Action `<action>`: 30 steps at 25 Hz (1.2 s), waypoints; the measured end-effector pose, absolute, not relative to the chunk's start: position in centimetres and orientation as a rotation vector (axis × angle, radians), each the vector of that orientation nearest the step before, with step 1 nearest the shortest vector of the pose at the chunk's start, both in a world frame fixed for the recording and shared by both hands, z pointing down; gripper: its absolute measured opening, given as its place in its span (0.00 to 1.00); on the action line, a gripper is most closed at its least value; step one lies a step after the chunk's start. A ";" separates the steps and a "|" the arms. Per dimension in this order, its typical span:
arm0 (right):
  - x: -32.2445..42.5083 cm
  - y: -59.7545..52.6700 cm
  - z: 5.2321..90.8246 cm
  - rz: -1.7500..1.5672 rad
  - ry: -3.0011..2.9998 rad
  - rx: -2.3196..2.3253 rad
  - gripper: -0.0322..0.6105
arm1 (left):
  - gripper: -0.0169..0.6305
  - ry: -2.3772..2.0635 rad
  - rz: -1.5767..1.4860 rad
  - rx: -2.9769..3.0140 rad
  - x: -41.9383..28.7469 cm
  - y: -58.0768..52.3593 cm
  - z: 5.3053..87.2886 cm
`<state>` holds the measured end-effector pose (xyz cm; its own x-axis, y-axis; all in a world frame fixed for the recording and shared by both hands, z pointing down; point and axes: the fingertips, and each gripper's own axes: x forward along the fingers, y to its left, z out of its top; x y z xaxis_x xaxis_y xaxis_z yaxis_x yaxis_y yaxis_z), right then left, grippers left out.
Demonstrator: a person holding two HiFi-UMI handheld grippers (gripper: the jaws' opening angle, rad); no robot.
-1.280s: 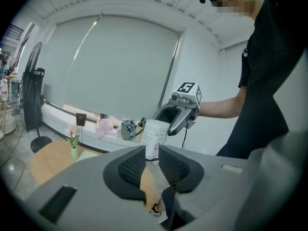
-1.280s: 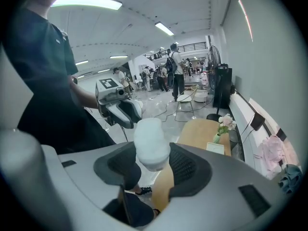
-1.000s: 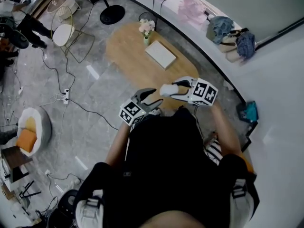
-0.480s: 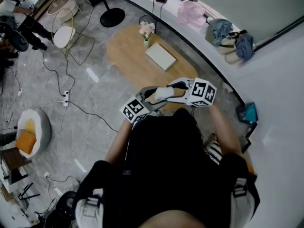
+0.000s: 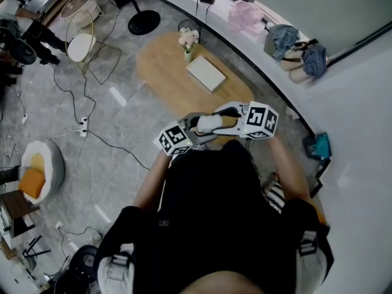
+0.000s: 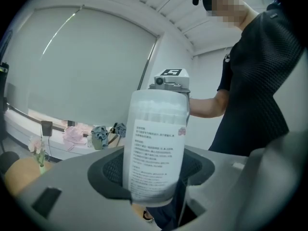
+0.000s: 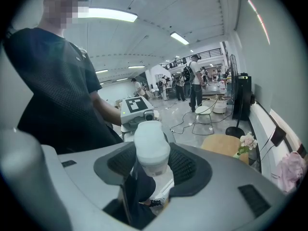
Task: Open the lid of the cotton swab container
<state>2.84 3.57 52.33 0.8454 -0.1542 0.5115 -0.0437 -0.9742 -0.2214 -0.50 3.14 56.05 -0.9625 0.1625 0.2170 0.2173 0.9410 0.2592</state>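
The cotton swab container [image 5: 207,124] is a translucent white cylinder with a printed label [image 6: 156,143]. It is held in the air in front of the person's chest, above the floor. My right gripper [image 5: 215,120] is shut on one end of it [image 7: 151,146]. Its other end points at my left gripper [image 7: 137,109]. My left gripper [image 5: 197,127] has just been opening and stands open, its jaws either side of the container's near end [image 6: 154,177]. I cannot make out the lid's seam.
An oval wooden table [image 5: 165,72] stands ahead on the floor, with a white box [image 5: 207,71] and a small flower vase [image 5: 188,41] on it. Cables [image 5: 86,124] trail over the grey floor at the left. Clothes [image 5: 248,14] lie on the curved ledge.
My left gripper has moved up and to the right, from apart to around the container's end, with its jaws wider. My right gripper with the container has shifted slightly left.
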 end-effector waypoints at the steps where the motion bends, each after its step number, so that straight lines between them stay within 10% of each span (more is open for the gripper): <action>1: 2.9 3.5 52.3 -0.808 0.161 -2.821 0.37 | 0.43 -2.907 -0.417 -0.269 -0.7 3.1 55.9; 30: 4.4 3.6 51.3 -1.348 0.269 -2.946 0.38 | 0.33 -2.828 -0.261 -0.375 -1.3 4.9 56.7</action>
